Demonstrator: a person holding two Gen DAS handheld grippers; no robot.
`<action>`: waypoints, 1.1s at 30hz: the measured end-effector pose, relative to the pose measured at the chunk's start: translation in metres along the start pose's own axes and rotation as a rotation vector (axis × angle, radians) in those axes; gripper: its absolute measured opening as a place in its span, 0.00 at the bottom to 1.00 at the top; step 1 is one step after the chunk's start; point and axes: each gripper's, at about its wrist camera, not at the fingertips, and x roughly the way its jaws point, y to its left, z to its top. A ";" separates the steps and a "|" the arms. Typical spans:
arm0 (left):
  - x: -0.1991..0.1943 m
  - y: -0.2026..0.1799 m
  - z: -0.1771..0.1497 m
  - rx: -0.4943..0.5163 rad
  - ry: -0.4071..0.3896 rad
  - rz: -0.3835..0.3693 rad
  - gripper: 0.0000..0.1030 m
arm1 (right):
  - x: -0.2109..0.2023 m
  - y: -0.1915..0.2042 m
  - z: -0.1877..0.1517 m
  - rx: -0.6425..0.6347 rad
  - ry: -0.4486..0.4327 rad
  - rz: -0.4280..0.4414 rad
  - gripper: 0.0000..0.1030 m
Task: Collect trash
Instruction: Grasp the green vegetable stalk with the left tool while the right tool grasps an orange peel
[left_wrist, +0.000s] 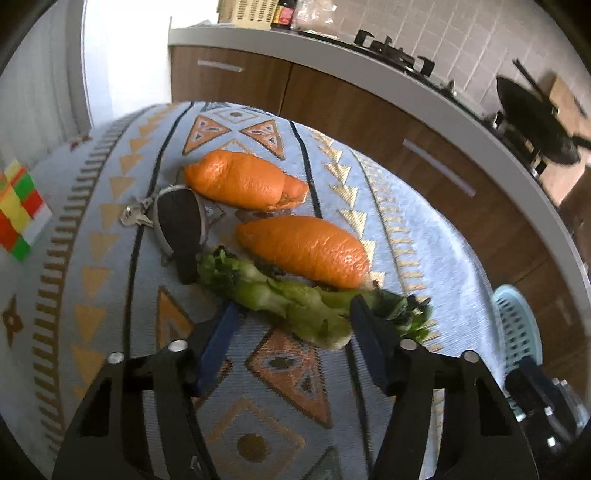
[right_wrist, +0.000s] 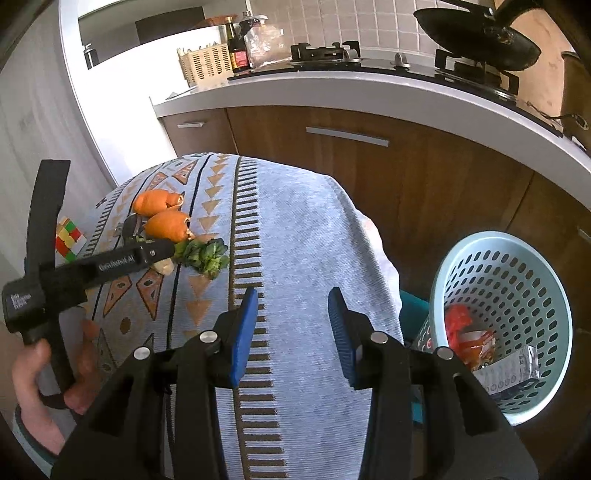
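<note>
A limp green vegetable scrap (left_wrist: 295, 306) lies on the patterned tablecloth (left_wrist: 110, 295), with two orange peels (left_wrist: 306, 251) (left_wrist: 243, 181) just behind it. My left gripper (left_wrist: 294, 304) straddles the scrap's middle, its blue fingers on either side, and no pad clearly presses on it. In the right wrist view a hand holds the left gripper (right_wrist: 166, 254) at the scrap (right_wrist: 207, 254), near the peels (right_wrist: 168, 225). My right gripper (right_wrist: 292, 295) hangs open and empty over bare cloth (right_wrist: 303, 229). The light-blue trash basket (right_wrist: 517, 288) stands on the floor to its right, holding a red wrapper (right_wrist: 469, 339) and a carton (right_wrist: 517, 369).
Keys with a black fob (left_wrist: 177, 225) lie against the scrap's far end. A colour cube (left_wrist: 18, 210) sits at the table's left. The basket (left_wrist: 517, 332) is off the table's right edge. Behind run brown cabinets (right_wrist: 369, 166) and a counter with a stove and black wok (right_wrist: 476, 37).
</note>
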 end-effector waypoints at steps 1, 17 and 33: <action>0.000 0.003 0.000 -0.001 0.007 -0.021 0.49 | 0.000 0.000 0.000 0.001 0.001 0.000 0.35; -0.057 0.065 -0.025 0.086 0.045 -0.215 0.23 | 0.001 0.043 -0.002 -0.087 -0.013 0.046 0.35; -0.020 0.025 -0.017 0.179 0.025 0.031 0.32 | 0.023 0.072 0.032 -0.250 -0.018 0.113 0.35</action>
